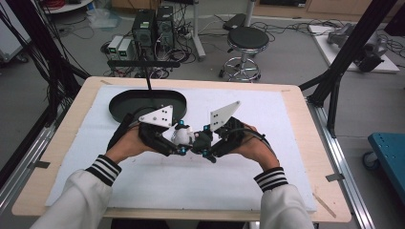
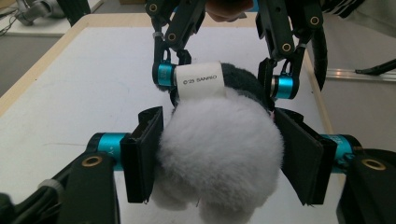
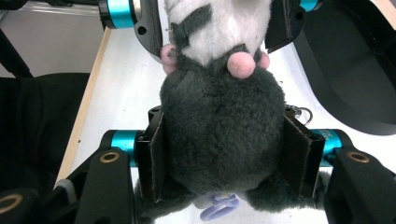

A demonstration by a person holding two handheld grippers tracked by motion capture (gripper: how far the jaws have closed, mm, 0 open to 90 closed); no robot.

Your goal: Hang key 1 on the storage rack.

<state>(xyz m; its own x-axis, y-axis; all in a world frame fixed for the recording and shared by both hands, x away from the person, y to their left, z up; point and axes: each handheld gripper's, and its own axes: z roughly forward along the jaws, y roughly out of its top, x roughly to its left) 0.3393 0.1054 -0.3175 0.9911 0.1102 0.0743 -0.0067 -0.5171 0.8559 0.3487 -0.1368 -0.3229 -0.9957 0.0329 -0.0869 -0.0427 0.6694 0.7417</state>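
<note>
A small plush toy with a white half and a dark grey half hangs between both grippers above the middle of the white mat. My left gripper is shut on the white fluffy half, which carries a printed label. My right gripper is shut on the dark grey half, near small pink parts. In the high view the left gripper and the right gripper meet at the toy. Each gripper view shows the other gripper's jaws beyond the toy.
A black oval tray lies on the mat at the back left, just behind the left hand. The wooden table edges frame the mat. A stool and computer boxes stand on the floor beyond.
</note>
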